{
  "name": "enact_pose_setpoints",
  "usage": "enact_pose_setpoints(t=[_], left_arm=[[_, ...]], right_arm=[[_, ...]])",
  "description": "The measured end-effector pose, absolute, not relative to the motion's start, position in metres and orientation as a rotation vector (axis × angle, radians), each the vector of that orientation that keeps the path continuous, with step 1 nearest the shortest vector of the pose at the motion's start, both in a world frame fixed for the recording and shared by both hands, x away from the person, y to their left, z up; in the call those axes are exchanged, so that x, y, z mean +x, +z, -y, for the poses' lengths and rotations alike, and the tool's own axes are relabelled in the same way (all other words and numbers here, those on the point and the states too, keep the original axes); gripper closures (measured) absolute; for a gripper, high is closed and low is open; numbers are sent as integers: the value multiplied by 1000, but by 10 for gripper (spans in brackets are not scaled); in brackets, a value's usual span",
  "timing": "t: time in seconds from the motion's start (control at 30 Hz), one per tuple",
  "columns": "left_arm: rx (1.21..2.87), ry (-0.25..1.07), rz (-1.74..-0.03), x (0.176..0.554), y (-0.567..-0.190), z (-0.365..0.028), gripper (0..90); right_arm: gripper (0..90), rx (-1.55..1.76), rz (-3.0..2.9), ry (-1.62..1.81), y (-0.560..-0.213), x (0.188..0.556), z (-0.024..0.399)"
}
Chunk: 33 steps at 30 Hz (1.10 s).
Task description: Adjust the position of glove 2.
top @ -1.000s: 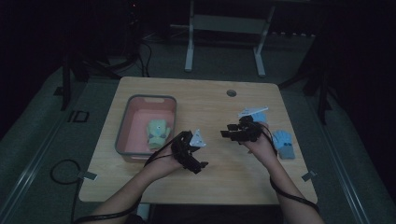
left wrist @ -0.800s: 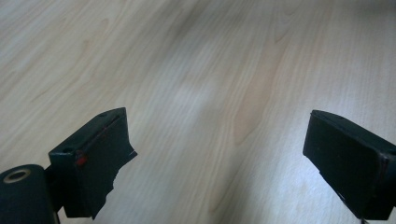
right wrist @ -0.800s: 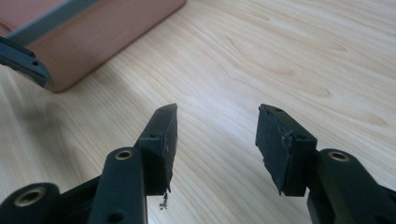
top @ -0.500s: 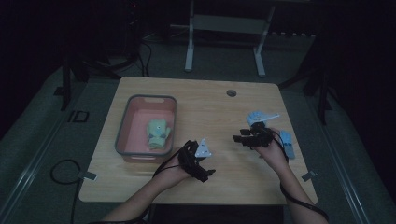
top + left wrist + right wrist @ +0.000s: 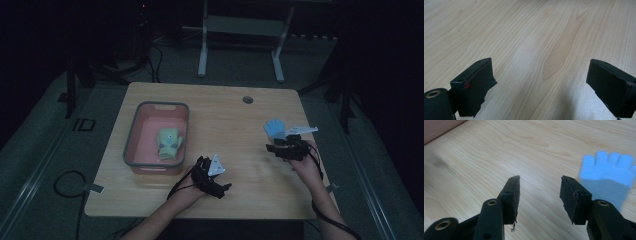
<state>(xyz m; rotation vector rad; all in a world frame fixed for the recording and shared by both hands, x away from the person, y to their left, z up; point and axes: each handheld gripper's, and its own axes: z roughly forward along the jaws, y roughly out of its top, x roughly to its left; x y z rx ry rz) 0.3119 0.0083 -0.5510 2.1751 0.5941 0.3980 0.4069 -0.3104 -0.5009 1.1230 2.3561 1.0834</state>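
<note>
Two gloves, one in the bin and one waiting

Two small gloves are out. The green glove (image 5: 170,144) lies in the pink bin (image 5: 131,145), put away. The blue glove (image 5: 607,173) lies flat on the table (image 5: 225,120), just beside the right gripper (image 5: 540,195), close enough to pick up. Its jaws are apart, holding nothing. The left gripper (image 5: 541,80) hangs low over bare wood, jaws wide and empty. Around the pale table, the room is dark.

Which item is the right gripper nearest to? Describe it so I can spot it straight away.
Start at the wooden table and go to its right edge, far from the pink bin. Just beyond the right gripper lies a small blue glove, flat on the wood. It is blue; the glove in the bin is green.
</note>
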Motion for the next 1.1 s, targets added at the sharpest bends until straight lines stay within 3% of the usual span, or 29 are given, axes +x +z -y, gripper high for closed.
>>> enact_pose_setpoints(t=[0.27,0.47,0.83,1.1], left_arm=[[2175,376,-613,310,-558,-11,79],[2168,360,-612,309,-559,-12,79],[2148,386,-634,304,-560,-19,79],[2146,391,-642,302,-560,-23,79]], right_arm=[[538,1108,-2350,1050,-502,417,326],[615,1211,-2320,1031,-499,439,337],[615,1252,-2277,882,-517,491,339],[583,1285,-2300,860,-526,509,339]])
